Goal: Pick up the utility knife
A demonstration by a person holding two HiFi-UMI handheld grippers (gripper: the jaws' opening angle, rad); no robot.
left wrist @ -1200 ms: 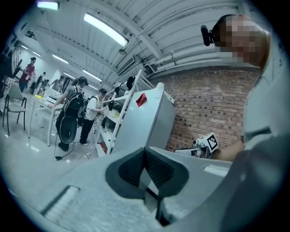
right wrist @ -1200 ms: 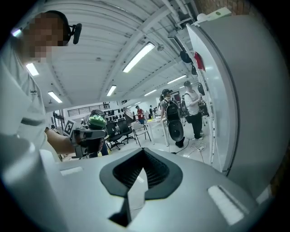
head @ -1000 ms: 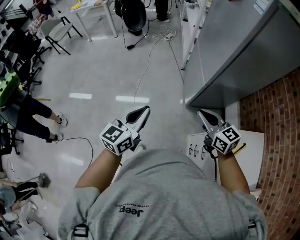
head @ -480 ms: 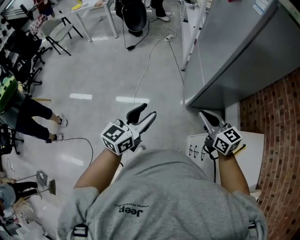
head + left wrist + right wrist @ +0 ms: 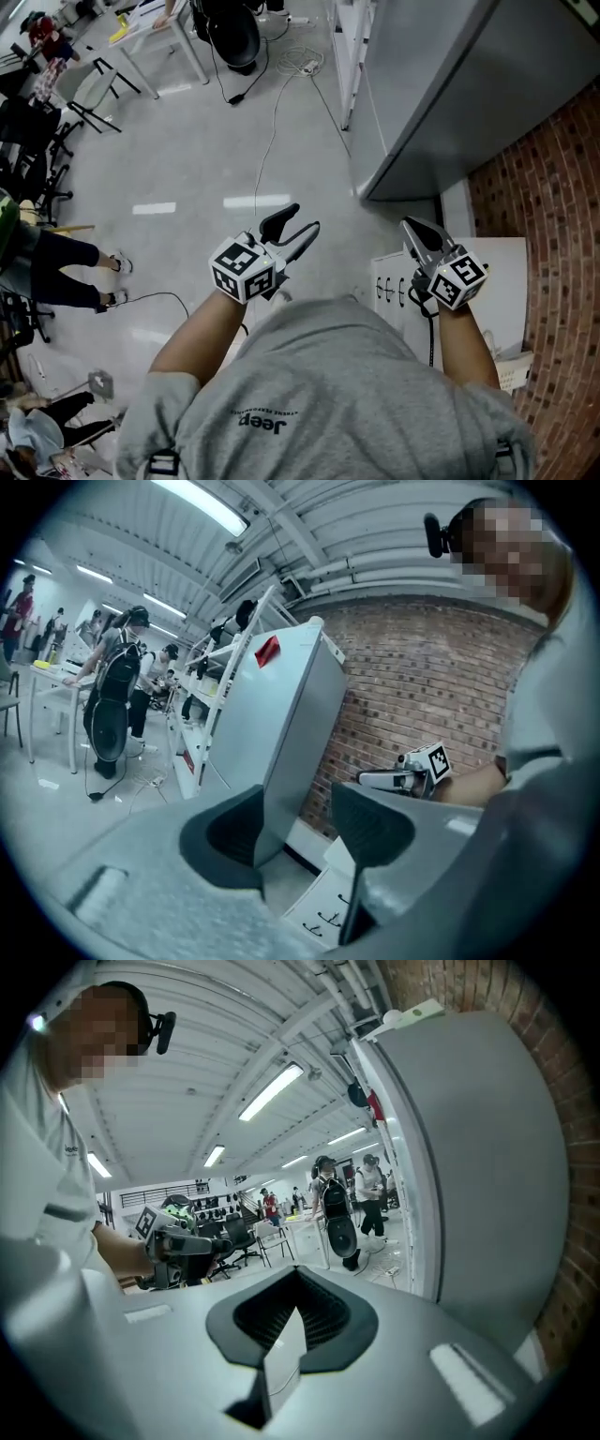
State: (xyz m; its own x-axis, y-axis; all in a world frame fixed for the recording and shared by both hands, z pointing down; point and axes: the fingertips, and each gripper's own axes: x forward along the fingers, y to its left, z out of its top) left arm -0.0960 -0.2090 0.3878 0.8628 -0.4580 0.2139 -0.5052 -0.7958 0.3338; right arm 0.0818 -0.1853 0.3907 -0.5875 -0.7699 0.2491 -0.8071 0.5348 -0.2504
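Note:
No utility knife shows clearly in any view. In front of my chest my left gripper (image 5: 302,218) is held above the floor. Its jaws are opening and stand apart, and nothing is between them (image 5: 300,829). My right gripper (image 5: 411,228) is shut with nothing in it (image 5: 291,1321). It hovers over the near left corner of a white surface (image 5: 502,272). Each gripper view shows the other gripper: the right gripper (image 5: 392,778) from the left, the left gripper (image 5: 187,1244) from the right.
A tall grey cabinet (image 5: 441,84) stands ahead on the right, against a brick wall (image 5: 553,216). A cable (image 5: 267,150) runs across the grey floor. At the left are a person's legs (image 5: 56,267) and chairs (image 5: 37,122). A table (image 5: 159,28) stands at the back.
The left gripper's jaws have gone from shut to wide apart. Both hands have shifted a little forward, and the head view has swung so that the cabinet sits further left.

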